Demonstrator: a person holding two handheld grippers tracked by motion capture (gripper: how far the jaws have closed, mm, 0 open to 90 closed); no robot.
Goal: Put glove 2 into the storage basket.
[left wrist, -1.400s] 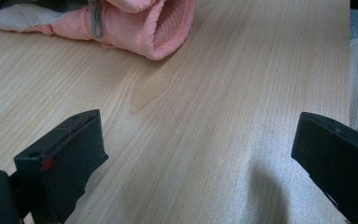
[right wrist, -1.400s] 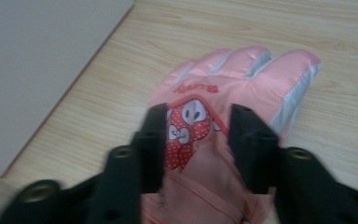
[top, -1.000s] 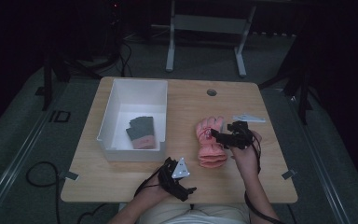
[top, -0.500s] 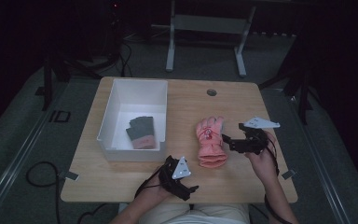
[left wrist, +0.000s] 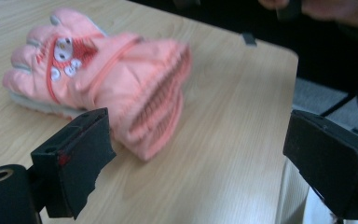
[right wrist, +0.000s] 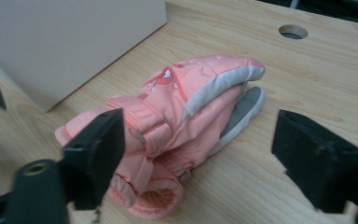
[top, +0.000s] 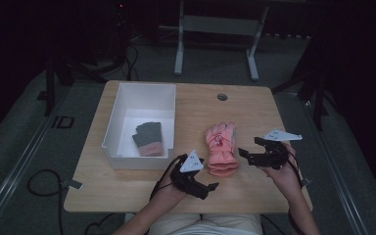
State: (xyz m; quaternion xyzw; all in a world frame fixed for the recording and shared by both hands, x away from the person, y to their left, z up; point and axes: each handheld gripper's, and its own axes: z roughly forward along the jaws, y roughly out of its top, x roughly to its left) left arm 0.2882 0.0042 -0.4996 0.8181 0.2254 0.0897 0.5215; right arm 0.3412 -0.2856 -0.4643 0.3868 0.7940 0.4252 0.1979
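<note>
Wooden table (top: 245,105), pale and light-grained, with a round hole (top: 222,97) near the far edge. On the left part, white bin (top: 111,131), open-topped, holding a pair of dark grey gloves (top: 147,138) with a pinkish cuff. Just right of the bin, apart from its wall, pink gloves (top: 221,148): a stacked pair, lying flat, fingertips toward the far edge, cuffs toward the person, grey palm of the lower one showing at the side in the right gripper view (right wrist: 242,109). Right gripper (top: 248,152) in the right hand, just right of the pink gloves and level with the cuffs, pointing at them, not touching; jaws wide apart, just been closing a little, nothing between the pads, gloves lying beyond them. Left gripper (top: 210,187) in the left hand, near the table's front edge, just below and left of the cuffs, pointing right; jaws likewise wide apart, just been closing slightly, gripping nothing, cuffs of the pink gloves (left wrist: 135,88) lying beyond the left pad, clear of it.
</note>
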